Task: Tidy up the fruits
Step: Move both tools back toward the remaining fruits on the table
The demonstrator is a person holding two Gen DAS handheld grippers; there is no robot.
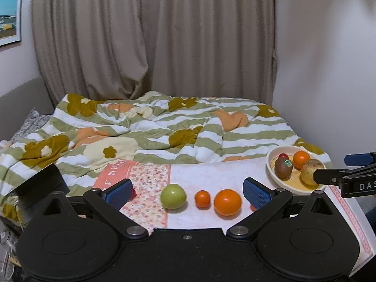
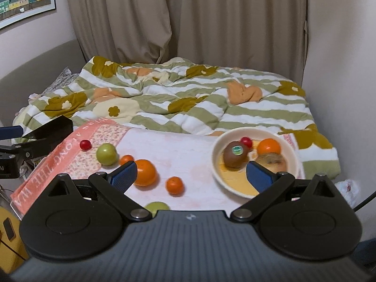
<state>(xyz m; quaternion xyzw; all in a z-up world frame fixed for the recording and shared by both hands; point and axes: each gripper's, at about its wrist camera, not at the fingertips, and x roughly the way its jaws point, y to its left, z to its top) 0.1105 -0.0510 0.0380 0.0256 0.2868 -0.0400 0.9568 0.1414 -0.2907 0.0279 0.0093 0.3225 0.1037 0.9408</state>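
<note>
A cream bowl [image 2: 218, 171] [image 1: 270, 164] at the right of the cloth-covered table holds a kiwi [image 2: 235, 156], a cherry tomato [image 2: 246, 141], a small orange [image 2: 269, 146] and a brownish pear [image 2: 272, 162]. Loose on the cloth lie a green apple [image 1: 173, 196] [image 2: 107, 154], a small tangerine [image 1: 202, 198], a big orange [image 1: 227, 202] [image 2: 145, 172], another tangerine [image 2: 175, 185], a cherry tomato [image 2: 85, 144] and a second green fruit [image 2: 157, 207] at my near edge. My left gripper [image 1: 188, 193] is open and empty above the apple and oranges. My right gripper [image 2: 191, 175] is open and empty, its right finger [image 2: 258, 176] over the bowl's near rim.
The table carries a white and pink floral cloth [image 2: 178, 155]. A rumpled green-striped duvet [image 2: 188, 98] covers the bed behind it. Beige curtains [image 2: 188, 18] hang at the back. A black box [image 1: 40, 188] stands at the table's left end.
</note>
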